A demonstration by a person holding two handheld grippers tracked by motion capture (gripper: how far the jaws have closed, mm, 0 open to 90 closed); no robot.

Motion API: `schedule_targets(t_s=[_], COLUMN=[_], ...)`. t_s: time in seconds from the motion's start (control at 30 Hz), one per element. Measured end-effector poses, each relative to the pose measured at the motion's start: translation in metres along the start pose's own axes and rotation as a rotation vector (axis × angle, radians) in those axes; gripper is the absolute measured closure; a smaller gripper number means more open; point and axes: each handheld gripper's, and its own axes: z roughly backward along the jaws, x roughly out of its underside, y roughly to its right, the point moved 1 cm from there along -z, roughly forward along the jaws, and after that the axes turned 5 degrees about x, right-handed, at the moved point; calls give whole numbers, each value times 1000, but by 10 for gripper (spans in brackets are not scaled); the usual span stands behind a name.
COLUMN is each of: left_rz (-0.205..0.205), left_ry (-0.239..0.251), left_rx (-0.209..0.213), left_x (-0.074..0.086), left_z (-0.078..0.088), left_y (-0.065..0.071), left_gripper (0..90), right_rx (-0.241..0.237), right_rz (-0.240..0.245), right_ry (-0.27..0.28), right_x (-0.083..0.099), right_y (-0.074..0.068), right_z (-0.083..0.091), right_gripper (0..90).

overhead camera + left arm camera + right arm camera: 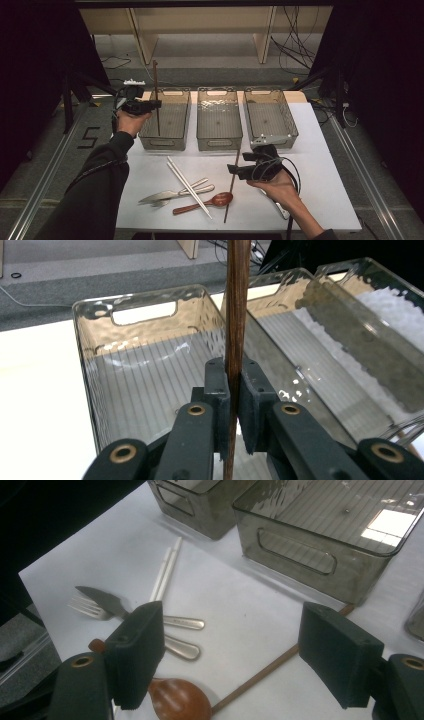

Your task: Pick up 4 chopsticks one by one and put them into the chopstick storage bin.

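My left gripper (152, 104) is shut on a thin brown chopstick (156, 95) and holds it upright over the left clear bin (162, 142). In the left gripper view the stick (236, 315) is pinched between the two pads of the left gripper (234, 405), with the ribbed bin floor (140, 390) below. My right gripper (235, 170) stands open just above a second brown chopstick (230, 192) lying on the white table. In the right gripper view that stick (260, 672) runs between the wide-apart pads of the right gripper (237, 652), which touch nothing.
A middle bin (219, 142) and a right bin (272, 140) stand beside the left one, both empty. On the table front lie two white chopsticks (187, 186), a fork and knife (170, 195) and a brown spoon (212, 201). The spoon bowl (180, 700) sits near my right gripper's left pad.
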Motion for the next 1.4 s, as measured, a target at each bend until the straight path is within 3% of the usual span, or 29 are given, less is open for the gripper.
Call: schedule_targets(t_s=[0.17, 0.37, 0.63, 0.8, 0.9, 1.03, 1.13, 1.27, 1.33, 1.4], left_rz=[-2, -10, 17, 46, 66, 88, 51, 16, 1, -8], left_ry=[-23, -90, -126, -91, -59, -6, 21, 60, 73, 76], left_rx=[-13, -29, -45, -53, -35, 22, 61, 112, 136, 146], left_x=[7, 16, 24, 21, 19, 17, 21, 32, 39, 48], left_z=[-5, -15, -20, -13, -2, 16, 32, 52, 60, 65], left_y=[-4, -8, -14, -15, -11, -1, 13, 34, 43, 51], left_gripper=[829, 828, 792, 592, 493, 380, 334, 282, 272, 265], right_rx=[-1, -5, -6, -3, 5, 7, 5, 4, 9, 42], right_rz=[0, 3, 1, 1, 7, 11, 15, 37, 43, 36], right_ry=[3, -1, -4, -4, -10, -17, -28, -61, -87, -139], right_x=[0, -1, -1, -1, -1, -1, -1, 1, 2, 4], right_y=[0, -1, -1, -1, 0, -1, 0, -2, -2, 1], right_z=[0, 0, 0, 0, -1, -2, -4, -10, -14, -20], right_gripper=[276, 276, 276, 276, 276, 285, 326, 473, 519, 534])
